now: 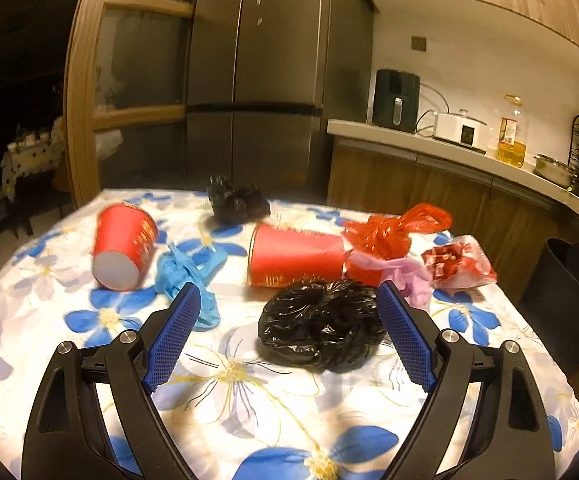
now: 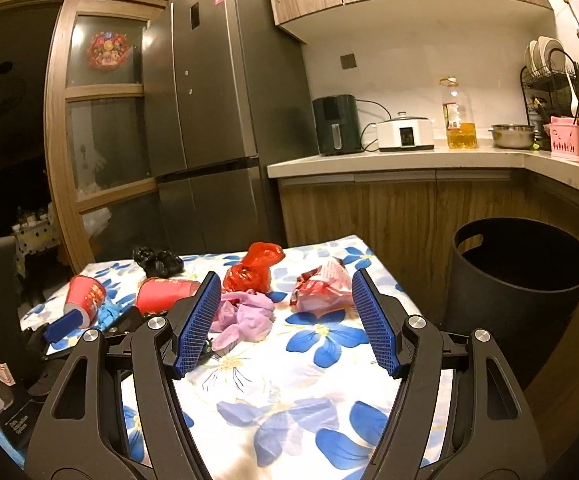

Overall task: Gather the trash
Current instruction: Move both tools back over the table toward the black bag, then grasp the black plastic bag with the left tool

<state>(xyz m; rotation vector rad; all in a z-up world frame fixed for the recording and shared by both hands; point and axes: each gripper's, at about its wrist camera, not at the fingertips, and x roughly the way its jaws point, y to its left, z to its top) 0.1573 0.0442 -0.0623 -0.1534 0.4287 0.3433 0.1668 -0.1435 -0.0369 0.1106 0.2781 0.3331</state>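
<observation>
Trash lies on a table with a flowered cloth (image 1: 249,400). My left gripper (image 1: 289,292) is open, and a crumpled black bag (image 1: 321,326) lies just ahead between its blue pads, untouched. Beyond it a red paper cup (image 1: 295,256) lies on its side. Another red cup (image 1: 123,248) and a blue glove (image 1: 187,276) are to the left. My right gripper (image 2: 285,280) is open and holds nothing. A pink glove (image 2: 245,316) lies by its left pad, with a red plastic bag (image 2: 253,272) and a red-white wrapper (image 2: 321,286) ahead.
A black round bin (image 2: 521,276) stands on the floor right of the table, open at the top. A second black bag (image 1: 235,200) sits at the table's far edge. A fridge (image 2: 217,120) and a counter (image 2: 389,160) with appliances stand behind.
</observation>
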